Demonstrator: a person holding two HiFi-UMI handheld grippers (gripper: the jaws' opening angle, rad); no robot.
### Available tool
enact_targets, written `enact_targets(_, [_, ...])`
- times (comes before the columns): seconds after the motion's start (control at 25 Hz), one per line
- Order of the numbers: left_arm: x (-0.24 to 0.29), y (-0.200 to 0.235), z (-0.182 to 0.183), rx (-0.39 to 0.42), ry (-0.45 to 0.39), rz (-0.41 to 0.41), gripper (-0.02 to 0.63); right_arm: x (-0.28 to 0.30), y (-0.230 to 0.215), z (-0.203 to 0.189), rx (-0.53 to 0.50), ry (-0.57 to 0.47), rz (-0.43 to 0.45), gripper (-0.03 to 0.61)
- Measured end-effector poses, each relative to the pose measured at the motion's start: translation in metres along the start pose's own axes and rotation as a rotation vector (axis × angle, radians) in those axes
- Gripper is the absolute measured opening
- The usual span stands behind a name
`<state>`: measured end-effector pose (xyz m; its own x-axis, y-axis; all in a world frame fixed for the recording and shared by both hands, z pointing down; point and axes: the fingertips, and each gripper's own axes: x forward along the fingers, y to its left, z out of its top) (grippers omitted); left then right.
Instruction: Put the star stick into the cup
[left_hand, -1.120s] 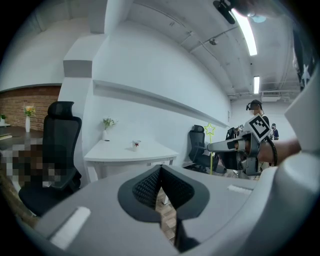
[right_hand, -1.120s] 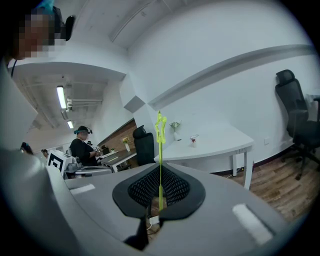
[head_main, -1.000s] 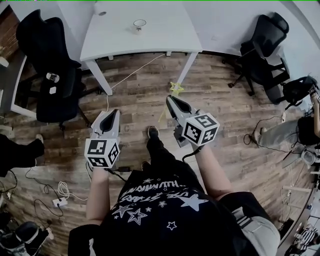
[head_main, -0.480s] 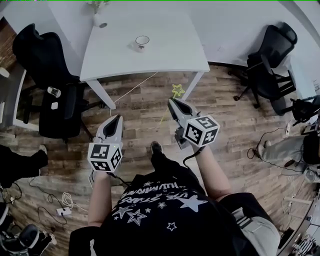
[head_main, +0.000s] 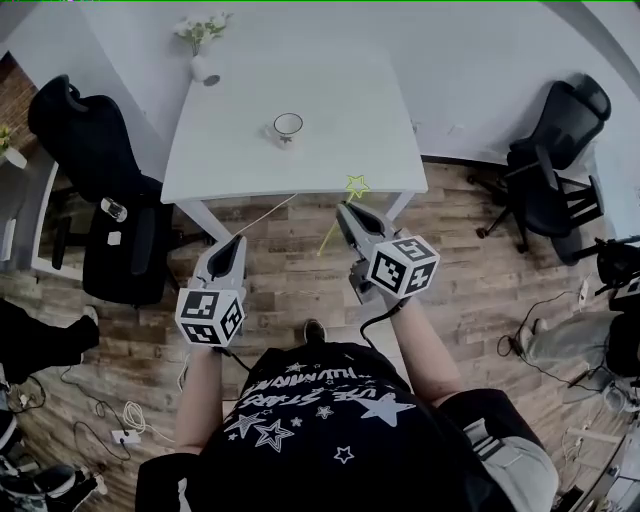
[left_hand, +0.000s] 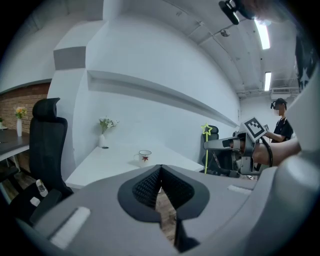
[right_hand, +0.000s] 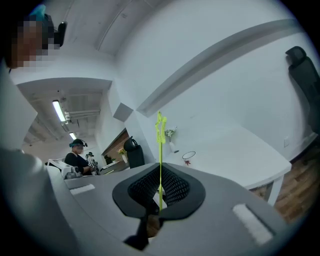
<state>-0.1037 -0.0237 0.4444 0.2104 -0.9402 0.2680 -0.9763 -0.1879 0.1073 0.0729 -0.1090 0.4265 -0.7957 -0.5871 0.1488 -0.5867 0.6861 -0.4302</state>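
A white cup (head_main: 288, 126) with a red mark stands on the white table (head_main: 330, 150); it also shows in the left gripper view (left_hand: 145, 157) and the right gripper view (right_hand: 188, 156). My right gripper (head_main: 345, 208) is shut on the thin yellow-green star stick (head_main: 340, 215). The stick stands upright between the jaws (right_hand: 160, 155), star end up, over the floor just short of the table's front edge. My left gripper (head_main: 236, 242) hangs shut and holds nothing (left_hand: 160, 172), to the left of the right one. From it I see the star stick (left_hand: 205, 145) off to the right.
A vase with flowers (head_main: 203, 60) stands at the table's far left corner. Black office chairs flank the table at left (head_main: 95, 150) and right (head_main: 545, 180). Cables (head_main: 120, 415) lie on the wooden floor. Another person (left_hand: 280, 125) stands in the background.
The table and cup have come closer and lower in the head view as the person walks toward them. Both grippers keep their pose, with the stick still held.
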Motion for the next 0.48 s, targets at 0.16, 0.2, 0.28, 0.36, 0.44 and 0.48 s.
enact_targets(0.16, [0.018,0.007,0.007,-0.015,-0.012,0.034,0.003,0.012,-0.013,0.006,0.01,0.005,0.029,0.021])
enact_targets(0.2, [0.021,0.007,0.009,-0.016,-0.014,0.035,0.003,0.014,-0.016,0.008,0.012,0.004,0.032,0.021])
enact_targets(0.28, [0.025,0.008,0.012,-0.016,-0.014,0.032,0.003,0.017,-0.02,0.011,0.018,0.001,0.033,0.021])
enact_targets(0.36, [0.03,0.009,0.013,-0.015,-0.011,0.026,0.003,0.022,-0.024,0.013,0.023,-0.001,0.031,0.021])
enact_targets(0.44, [0.036,0.012,0.013,-0.016,-0.008,0.017,0.003,0.027,-0.027,0.015,0.025,-0.004,0.026,0.021])
enact_targets(0.48, [0.039,0.013,0.014,-0.015,-0.007,0.01,0.003,0.03,-0.027,0.016,0.026,-0.005,0.024,0.021])
